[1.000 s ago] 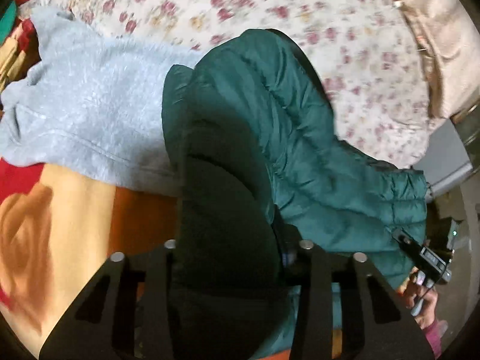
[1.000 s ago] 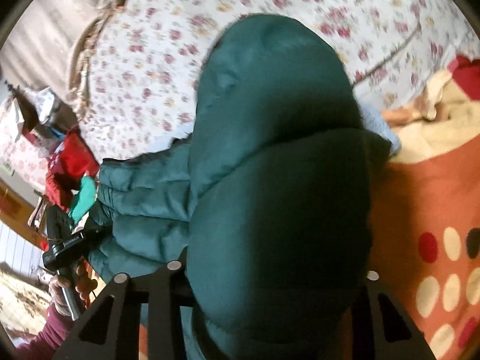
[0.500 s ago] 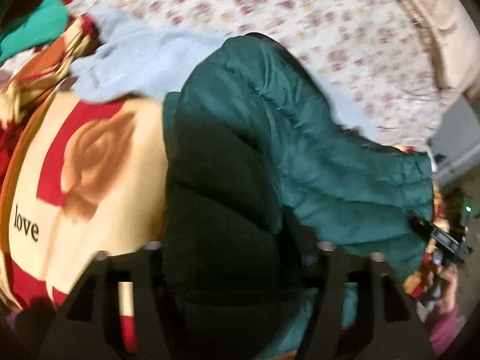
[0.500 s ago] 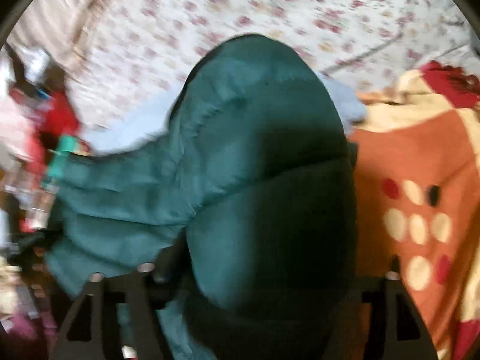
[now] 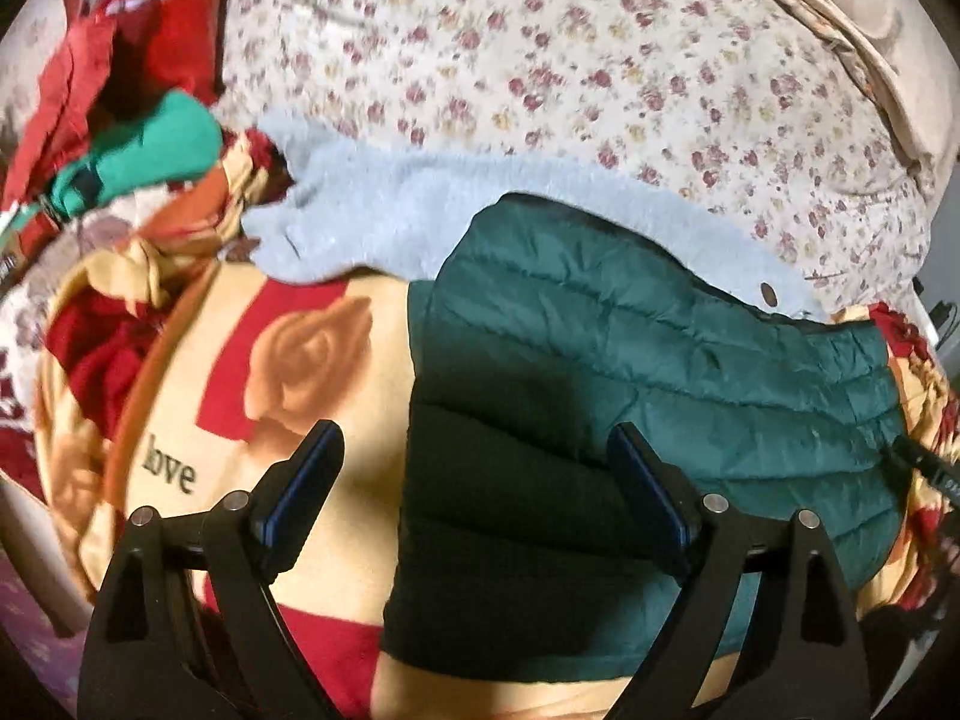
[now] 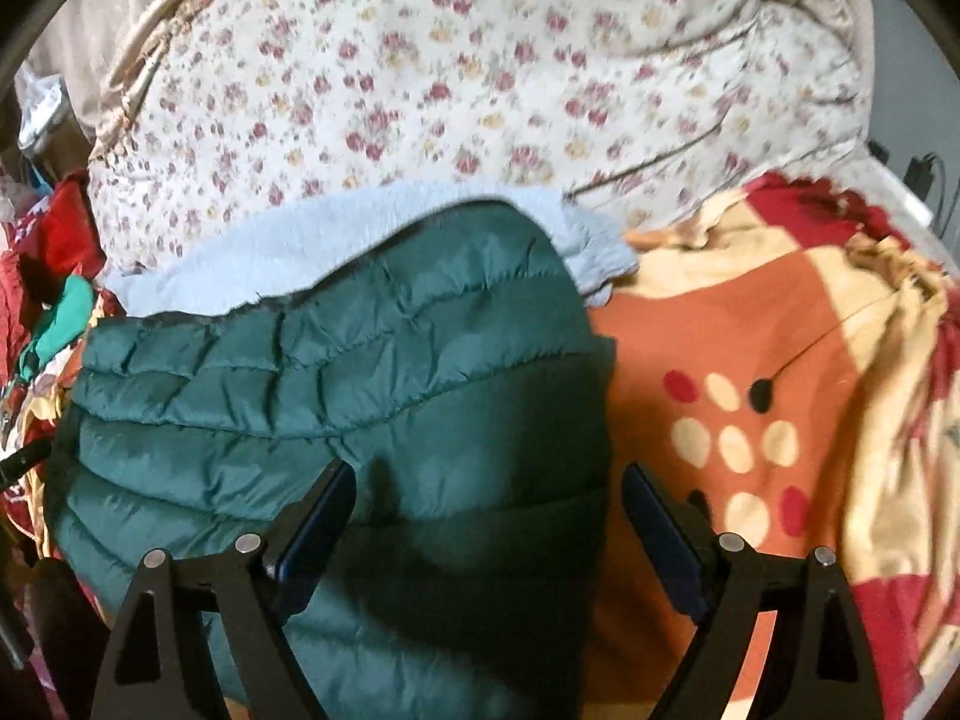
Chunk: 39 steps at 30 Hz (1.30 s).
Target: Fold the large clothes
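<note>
A dark green quilted puffer jacket (image 5: pixel 630 372) lies folded flat on a patterned blanket (image 5: pixel 288 360); it also shows in the right wrist view (image 6: pixel 336 396). My left gripper (image 5: pixel 474 450) is open, its fingers spread above the jacket's left edge. My right gripper (image 6: pixel 486 486) is open above the jacket's right edge. Neither holds cloth. A light blue fleece garment (image 5: pixel 390 210) lies behind the jacket, partly under it, and also shows in the right wrist view (image 6: pixel 288 240).
A floral quilt (image 5: pixel 570 60) is heaped at the back. A pile of red and green clothes (image 5: pixel 132 138) sits at the far left. The orange dotted blanket (image 6: pixel 750 408) extends right of the jacket.
Both grippers opened and let go of the green jacket. It dropped from hanging in the jaws to lying flat on the blanket. Both grippers pulled back.
</note>
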Each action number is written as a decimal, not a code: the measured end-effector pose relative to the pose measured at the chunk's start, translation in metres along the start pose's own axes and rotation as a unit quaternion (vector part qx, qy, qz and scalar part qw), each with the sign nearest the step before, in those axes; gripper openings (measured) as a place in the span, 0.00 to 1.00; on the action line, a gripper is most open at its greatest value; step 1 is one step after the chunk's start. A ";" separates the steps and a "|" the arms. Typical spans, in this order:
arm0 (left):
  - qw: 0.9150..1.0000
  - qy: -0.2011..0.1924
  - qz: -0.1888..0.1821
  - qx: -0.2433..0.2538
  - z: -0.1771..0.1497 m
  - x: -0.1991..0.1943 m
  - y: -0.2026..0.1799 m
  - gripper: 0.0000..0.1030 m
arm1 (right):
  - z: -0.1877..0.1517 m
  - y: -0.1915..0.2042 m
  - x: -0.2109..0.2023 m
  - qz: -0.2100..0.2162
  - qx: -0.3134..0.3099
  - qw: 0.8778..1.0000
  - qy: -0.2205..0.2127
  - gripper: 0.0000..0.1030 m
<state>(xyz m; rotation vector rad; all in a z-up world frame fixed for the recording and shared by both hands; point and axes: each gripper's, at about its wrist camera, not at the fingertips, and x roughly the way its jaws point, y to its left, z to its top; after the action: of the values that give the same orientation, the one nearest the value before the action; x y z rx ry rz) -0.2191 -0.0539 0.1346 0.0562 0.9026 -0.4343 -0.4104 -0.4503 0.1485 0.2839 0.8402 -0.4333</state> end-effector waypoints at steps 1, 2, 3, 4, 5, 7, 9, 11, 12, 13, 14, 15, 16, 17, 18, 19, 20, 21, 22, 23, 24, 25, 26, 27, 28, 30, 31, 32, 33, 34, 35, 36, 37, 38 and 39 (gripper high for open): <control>1.000 -0.004 0.001 0.004 -0.001 -0.003 -0.003 0.87 | 0.000 0.001 -0.006 -0.001 0.000 1.000 -0.006 0.86; 1.000 -0.010 0.002 0.008 -0.001 -0.006 -0.007 0.87 | 0.000 0.003 -0.014 0.003 0.001 1.000 -0.014 0.86; 1.000 -0.013 0.003 0.012 -0.002 -0.009 -0.011 0.87 | -0.001 0.005 -0.019 0.009 0.002 1.000 -0.019 0.86; 1.000 -0.016 0.004 0.016 -0.003 -0.011 -0.016 0.87 | -0.002 0.009 -0.027 0.016 0.002 1.000 -0.024 0.86; 1.000 -0.019 0.005 0.019 -0.004 -0.014 -0.020 0.87 | -0.003 0.015 -0.032 0.020 0.002 0.999 -0.027 0.86; 0.999 -0.025 0.005 0.024 -0.004 -0.018 -0.031 0.87 | -0.007 0.025 -0.041 0.030 -0.003 0.999 -0.033 0.86; 0.999 -0.033 0.003 0.026 -0.008 -0.024 -0.039 0.87 | -0.012 0.037 -0.047 0.043 -0.007 0.998 -0.037 0.87; 0.999 -0.038 -0.003 0.029 -0.011 -0.029 -0.047 0.87 | -0.017 0.047 -0.049 0.055 -0.011 0.998 -0.036 0.89; 0.999 -0.039 -0.004 0.032 -0.013 -0.031 -0.052 0.87 | -0.020 0.054 -0.049 0.060 -0.013 0.997 -0.035 0.89; 0.999 -0.041 -0.004 0.035 -0.014 -0.033 -0.055 0.87 | -0.021 0.059 -0.049 0.064 -0.014 0.997 -0.035 0.89; 0.998 -0.046 -0.003 0.040 -0.016 -0.036 -0.059 0.87 | -0.023 0.064 -0.050 0.069 -0.015 0.997 -0.036 0.89; 0.998 -0.050 -0.001 0.043 -0.017 -0.038 -0.062 0.87 | -0.025 0.070 -0.050 0.074 -0.017 0.996 -0.036 0.89; 0.997 -0.056 0.001 0.047 -0.019 -0.041 -0.065 0.87 | -0.027 0.076 -0.050 0.077 -0.019 0.996 -0.037 0.89; 0.997 -0.062 0.004 0.049 -0.020 -0.044 -0.068 0.87 | -0.028 0.081 -0.051 0.078 -0.021 0.996 -0.039 0.89; 0.996 -0.068 0.006 0.051 -0.021 -0.046 -0.070 0.87 | -0.030 0.087 -0.051 0.077 -0.024 0.996 -0.043 0.89; 0.996 -0.072 0.007 0.051 -0.022 -0.048 -0.072 0.87 | -0.031 0.092 -0.051 0.075 -0.027 0.996 -0.046 0.89; 0.996 -0.079 0.007 0.051 -0.024 -0.051 -0.074 0.87 | -0.032 0.097 -0.051 0.073 -0.031 0.996 -0.048 0.89; 0.995 -0.083 0.008 0.050 -0.025 -0.052 -0.076 0.87 | -0.033 0.103 -0.050 0.070 -0.037 0.996 -0.050 0.90; 0.995 -0.086 0.008 0.050 -0.027 -0.053 -0.076 0.87 | -0.033 0.107 -0.050 0.067 -0.041 0.996 -0.052 0.91; 0.995 -0.089 0.009 0.052 -0.028 -0.053 -0.078 0.87 | -0.034 0.112 -0.050 0.064 -0.046 0.995 -0.054 0.93; 0.995 -0.089 0.009 0.053 -0.029 -0.053 -0.079 0.87 | -0.035 0.117 -0.049 0.059 -0.053 0.995 -0.057 0.94; 0.995 -0.088 0.009 0.054 -0.030 -0.052 -0.080 0.87 | -0.035 0.121 -0.049 0.057 -0.057 0.995 -0.058 0.94; 0.995 -0.086 0.009 0.054 -0.031 -0.051 -0.081 0.87 | -0.036 0.125 -0.048 0.056 -0.063 0.995 -0.059 0.94; 0.995 -0.085 0.008 0.055 -0.031 -0.051 -0.082 0.87 | -0.037 0.128 -0.047 0.056 -0.066 0.995 -0.059 0.94; 0.995 -0.083 0.008 0.055 -0.032 -0.050 -0.082 0.87 | -0.038 0.131 -0.047 0.056 -0.071 0.994 -0.059 0.94; 0.995 -0.080 0.011 0.057 -0.033 -0.048 -0.084 0.87 | -0.039 0.135 -0.046 0.055 -0.077 0.994 -0.059 0.94; 0.995 -0.080 0.012 0.057 -0.033 -0.047 -0.085 0.87 | -0.041 0.138 -0.045 0.054 -0.081 0.994 -0.060 0.94; 0.995 -0.079 0.012 0.057 -0.033 -0.047 -0.086 0.87 | -0.041 0.140 -0.044 0.052 -0.083 0.993 -0.060 0.94; 0.995 -0.079 0.013 0.056 -0.034 -0.046 -0.086 0.87 | -0.042 0.141 -0.044 0.051 -0.085 0.993 -0.061 0.94; 0.995 -0.078 0.013 0.056 -0.034 -0.046 -0.086 0.87 | -0.042 0.142 -0.043 0.051 -0.085 0.993 -0.060 0.94; 0.995 -0.078 0.013 0.056 -0.034 -0.045 -0.087 0.87 | -0.043 0.142 -0.042 0.051 -0.084 0.993 -0.059 0.94; 0.995 -0.078 0.013 0.056 -0.034 -0.045 -0.087 0.87 | -0.042 0.141 -0.042 0.052 -0.083 0.994 -0.059 0.94; 0.995 -0.078 0.013 0.056 -0.034 -0.045 -0.087 0.87 | -0.042 0.141 -0.042 0.051 -0.081 0.994 -0.059 0.94; 0.995 -0.079 0.014 0.057 -0.034 -0.045 -0.087 0.87 | -0.042 0.140 -0.043 0.050 -0.079 0.994 -0.060 0.94; 0.995 -0.079 0.013 0.057 -0.034 -0.045 -0.087 0.87 | -0.042 0.139 -0.043 0.048 -0.078 0.994 -0.060 0.94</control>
<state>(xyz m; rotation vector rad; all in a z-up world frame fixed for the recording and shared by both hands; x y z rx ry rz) -0.3028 -0.1097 0.1598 0.1371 0.7206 -0.4587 -0.3967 -0.3003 0.1646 0.1515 0.7343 -0.2896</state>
